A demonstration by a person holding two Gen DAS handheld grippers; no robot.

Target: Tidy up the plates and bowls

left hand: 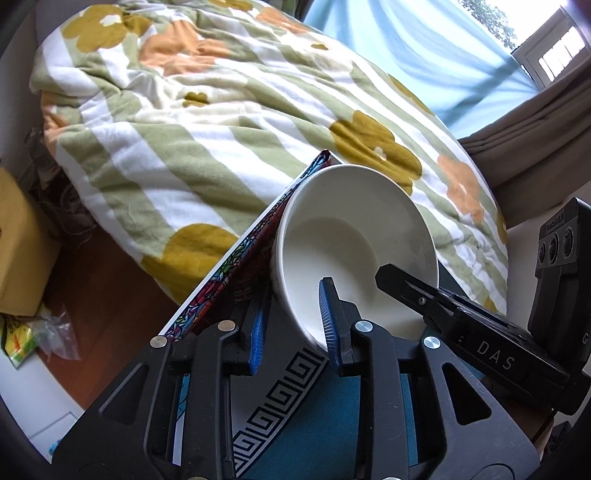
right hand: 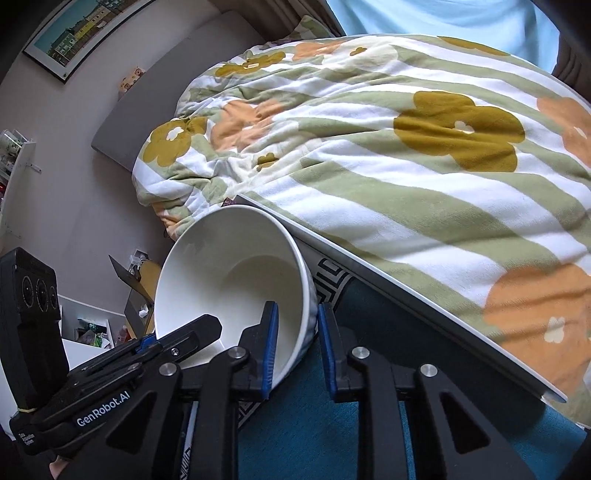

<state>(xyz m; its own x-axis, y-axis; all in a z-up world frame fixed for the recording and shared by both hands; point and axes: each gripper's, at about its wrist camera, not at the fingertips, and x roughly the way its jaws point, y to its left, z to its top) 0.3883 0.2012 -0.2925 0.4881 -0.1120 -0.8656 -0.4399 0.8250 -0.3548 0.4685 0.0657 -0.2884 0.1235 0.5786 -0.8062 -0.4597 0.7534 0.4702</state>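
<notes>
A single white bowl (left hand: 343, 229) (right hand: 236, 266), empty inside, rests on a teal mat (left hand: 332, 417) (right hand: 369, 369) with a black-and-white key border. My left gripper (left hand: 293, 299) is shut on the bowl's near rim, one blue pad inside and one outside the wall. My right gripper (right hand: 297, 308) is shut on the rim the same way from the opposite side. In the left wrist view the right gripper (left hand: 406, 291) reaches into the bowl from the right. The left gripper (right hand: 184, 332) comes in from the left in the right wrist view. No plates are in view.
A bed with a striped floral blanket (left hand: 221, 110) (right hand: 406, 147) lies just beyond the white table edge (right hand: 406, 295). A cardboard box (left hand: 18, 251) and plastic bags stand on the floor at the left. A framed picture (right hand: 85, 29) hangs on the wall.
</notes>
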